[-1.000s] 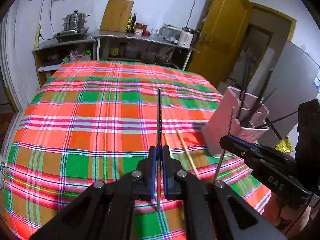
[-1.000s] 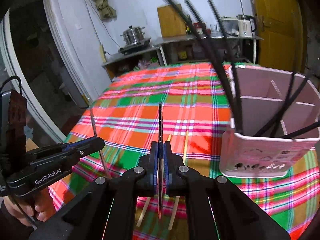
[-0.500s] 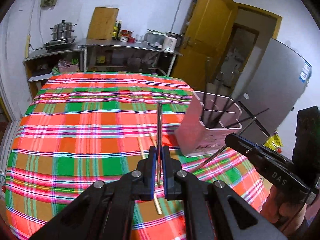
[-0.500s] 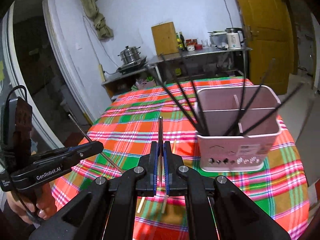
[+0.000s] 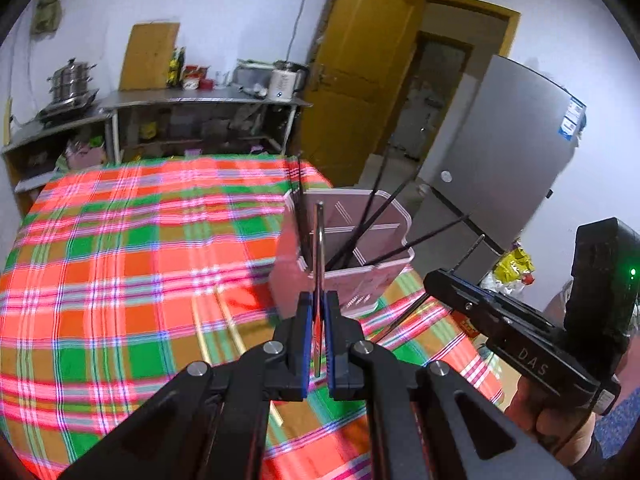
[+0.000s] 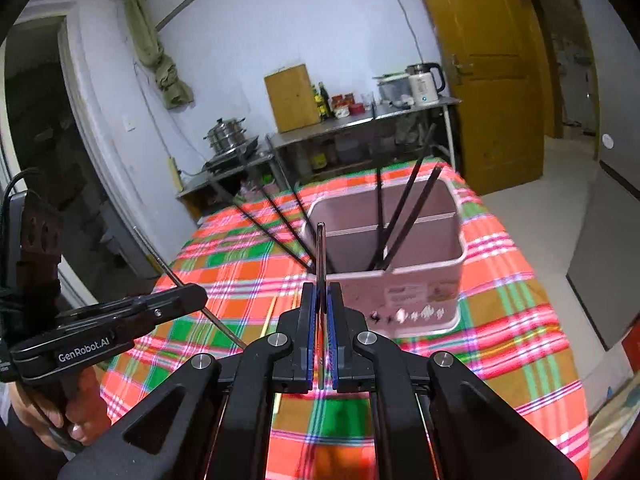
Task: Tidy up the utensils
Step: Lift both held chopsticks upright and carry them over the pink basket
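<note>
Both tools have swung toward the pink divided plastic holder near the surface's far right edge, left tool and right tool each pinching a thin metal chopstick not yet dropped beside the black chopsticks inside, while pale wooden chopsticks lie unsorted on the plaid cloth.

Left gripper and right gripper — both clamped shut, tilted downward.

The pink holder stands near the tablecloth's right edge, its mouth partly barred by black chopsticks that lean out left and right — between the two fans an open gap leads down into the near compartment. Two pale chopsticks lie flat left of the holder. The cloth's whole left side and far edge lie bare — free passage
</note>
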A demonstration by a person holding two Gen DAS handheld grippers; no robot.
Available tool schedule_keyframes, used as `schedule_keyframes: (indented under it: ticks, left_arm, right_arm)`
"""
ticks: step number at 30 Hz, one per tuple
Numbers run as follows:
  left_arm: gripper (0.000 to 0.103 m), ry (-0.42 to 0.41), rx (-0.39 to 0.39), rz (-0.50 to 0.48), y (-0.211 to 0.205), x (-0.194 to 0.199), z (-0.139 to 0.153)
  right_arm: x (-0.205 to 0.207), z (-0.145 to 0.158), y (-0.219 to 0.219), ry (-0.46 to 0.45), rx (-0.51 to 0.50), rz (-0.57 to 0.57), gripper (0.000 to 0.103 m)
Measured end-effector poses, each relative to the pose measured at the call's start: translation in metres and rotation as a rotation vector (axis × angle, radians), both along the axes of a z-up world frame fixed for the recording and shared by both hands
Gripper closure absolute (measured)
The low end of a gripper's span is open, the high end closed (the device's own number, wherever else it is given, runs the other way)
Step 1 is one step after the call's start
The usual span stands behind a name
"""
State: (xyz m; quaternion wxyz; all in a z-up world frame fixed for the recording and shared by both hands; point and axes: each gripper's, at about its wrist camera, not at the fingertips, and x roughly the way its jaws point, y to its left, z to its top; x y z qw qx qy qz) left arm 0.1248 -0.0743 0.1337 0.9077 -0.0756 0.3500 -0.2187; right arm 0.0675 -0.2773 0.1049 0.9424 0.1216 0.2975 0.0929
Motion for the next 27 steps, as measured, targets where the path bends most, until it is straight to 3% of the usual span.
schedule_keyframes:
  ticks: [8, 13, 19, 27]
  left_arm:
    - [0.097, -0.093, -0.014, -0.022, -0.02, 0.025, 0.048]
    - [0.097, -0.117, -0.024, -0.014, -0.026, 0.048, 0.06]
    - [0.097, -0.089, -0.008, -0.014, -0.035, 0.073, 0.049]
    - [0.097, -0.018, 0.016, -0.028, -0.041, 0.09, 0.024]
  right_arm:
    - [0.006, 0.041, -0.015, -0.102, -0.014, -0.037, 0.098]
    - [0.021, 0.059, -0.019, -0.146, -0.026, -0.055, 0.098]
    - [0.042, 0.059, -0.021, -0.15, -0.051, -0.078, 0.098]
    - [0.063, 0.036, -0.018, -0.094, -0.085, -0.084, 0.098]
